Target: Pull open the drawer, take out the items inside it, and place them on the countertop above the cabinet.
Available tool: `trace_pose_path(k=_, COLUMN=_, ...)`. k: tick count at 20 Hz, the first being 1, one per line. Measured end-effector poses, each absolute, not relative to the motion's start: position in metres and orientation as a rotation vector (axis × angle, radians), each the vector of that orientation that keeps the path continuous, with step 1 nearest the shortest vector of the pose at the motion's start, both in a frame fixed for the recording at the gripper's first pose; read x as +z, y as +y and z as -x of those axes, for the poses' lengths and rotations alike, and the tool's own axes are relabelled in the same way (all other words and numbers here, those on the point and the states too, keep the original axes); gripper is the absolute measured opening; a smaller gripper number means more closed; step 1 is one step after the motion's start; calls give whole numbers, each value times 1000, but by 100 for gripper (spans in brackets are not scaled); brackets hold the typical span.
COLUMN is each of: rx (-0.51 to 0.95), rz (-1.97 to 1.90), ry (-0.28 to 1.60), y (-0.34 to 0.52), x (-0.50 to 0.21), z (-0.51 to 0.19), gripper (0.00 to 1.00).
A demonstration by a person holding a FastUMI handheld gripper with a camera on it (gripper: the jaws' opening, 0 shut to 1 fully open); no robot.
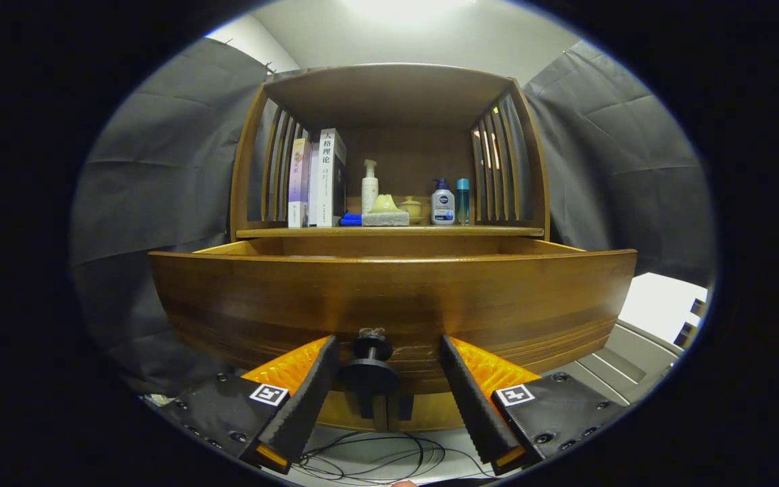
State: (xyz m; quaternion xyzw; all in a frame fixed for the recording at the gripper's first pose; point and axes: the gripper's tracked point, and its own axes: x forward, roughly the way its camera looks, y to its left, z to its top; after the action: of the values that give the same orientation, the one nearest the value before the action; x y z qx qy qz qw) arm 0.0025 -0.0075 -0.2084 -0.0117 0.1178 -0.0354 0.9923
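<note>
The gripper [388, 362] is spread, its two fingers standing either side of the black knob [370, 365] on the drawer front. The left finger [308, 392] sits just beside the knob, perhaps brushing its disc; the right finger [467, 392] is clearly apart from it, off at 3 o'clock. Nothing is pinched.

The drawer [389, 304] already stands pulled out from the cabinet, its front panel bulging toward the camera and its top edge well forward of the countertop [389, 232], which lies at 12 o'clock from the knob. The drawer's inside is hidden behind the front panel, so what it holds cannot be told.

My judgement: the pull looks done or nearly so, and the job now is getting clear of the knob and rising over the front edge. Back the fingers straight off so the left one does not catch the disc, then lift and tilt down to see the contents before reaching in.

On the countertop stand books [318, 179] at 11 o'clock, a sponge [385, 218] in the middle, and bottles [442, 203] at 1 o'clock; the bare strip along the front edge seems the safest landing place.
</note>
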Motion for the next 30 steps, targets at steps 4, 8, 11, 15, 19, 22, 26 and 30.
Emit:
trace_pose_path(k=4, rx=-61, rz=22, ry=236, y=-7, x=-206, z=-11, gripper=98)
trace_pose_path(k=8, rx=-57, rz=29, ry=242, y=-9, x=-206, z=-21, gripper=98)
trace_pose_path(k=11, rx=-57, rz=23, ry=245, y=-8, x=-205, z=-28, gripper=98)
trace_pose_path(k=15, rx=-57, rz=24, ry=237, y=-10, x=-202, z=-42, gripper=98)
trace_pose_path(k=19, rx=-57, rz=24, ry=234, y=-11, x=-202, z=-53, gripper=98)
trace_pose_path(k=22, rx=-61, rz=26, ry=243, y=-10, x=-204, z=-65, gripper=98)
trace_pose_path(k=26, rx=-64, rz=32, ry=254, y=-10, x=-205, z=-80, gripper=98)
trace_pose_path(k=30, rx=-74, rz=40, ry=248, y=-9, x=-207, z=-98, gripper=98)
